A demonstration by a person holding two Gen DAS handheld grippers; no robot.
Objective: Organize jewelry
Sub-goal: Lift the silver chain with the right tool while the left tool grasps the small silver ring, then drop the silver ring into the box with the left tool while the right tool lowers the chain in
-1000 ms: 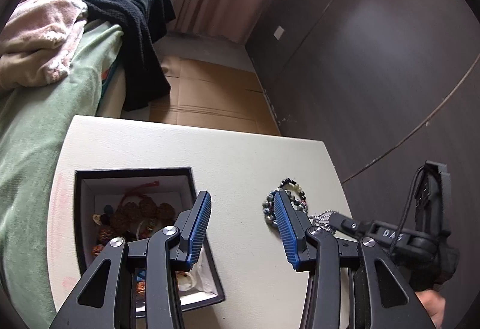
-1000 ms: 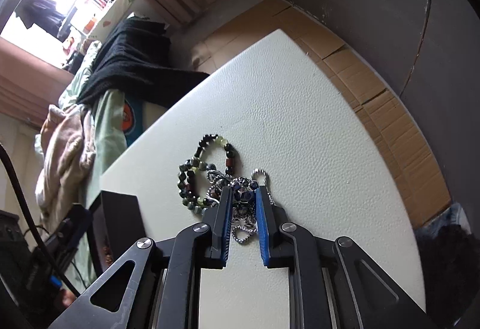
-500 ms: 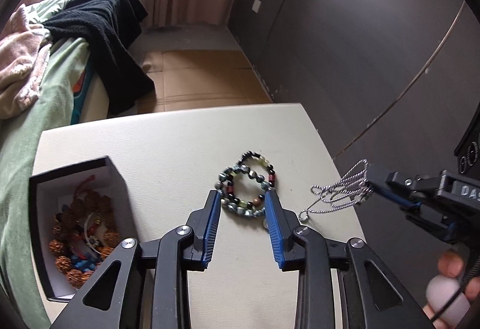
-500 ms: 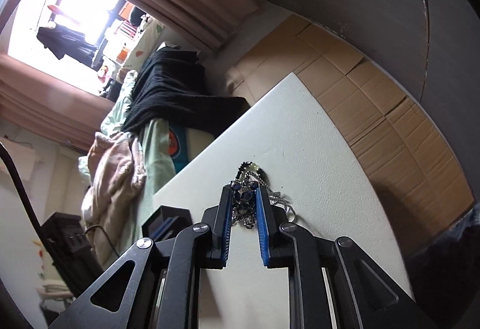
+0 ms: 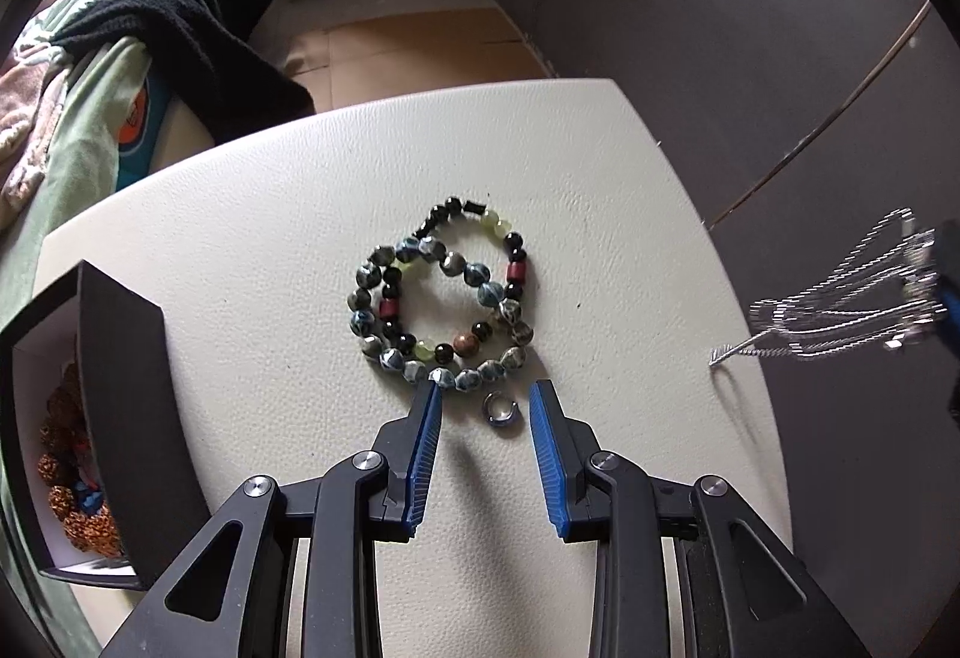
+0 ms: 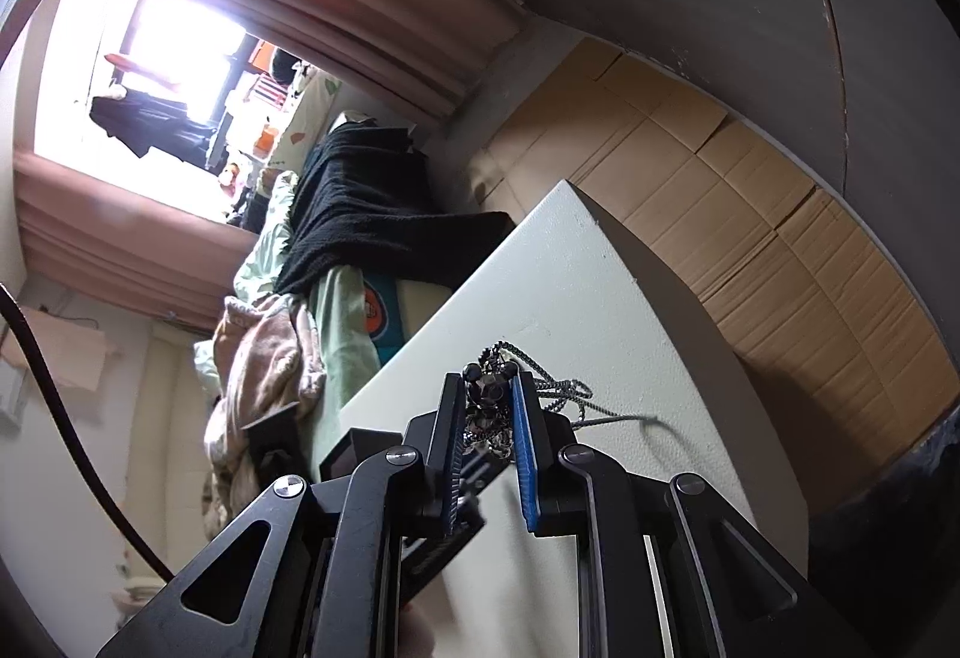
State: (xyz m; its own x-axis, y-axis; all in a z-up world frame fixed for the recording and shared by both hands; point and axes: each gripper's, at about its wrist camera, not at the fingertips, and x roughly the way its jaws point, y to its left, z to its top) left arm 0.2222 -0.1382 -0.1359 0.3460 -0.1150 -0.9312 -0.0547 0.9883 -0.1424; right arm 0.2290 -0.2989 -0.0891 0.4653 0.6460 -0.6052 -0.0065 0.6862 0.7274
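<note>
In the left wrist view, the left gripper (image 5: pixel 486 403) hovers with fingers spread either side of a small ring (image 5: pixel 499 409) on the white table (image 5: pixel 252 214), two beaded bracelets (image 5: pixel 444 298) just beyond it and a black box (image 5: pixel 129 376) already holding beads at far left. In the right wrist view, the right gripper (image 6: pixel 489 406) is clamped on a silver chain necklace (image 6: pixel 555 394) lifted above the table; ring, bracelets and necklace appear yet to be boxed.
</note>
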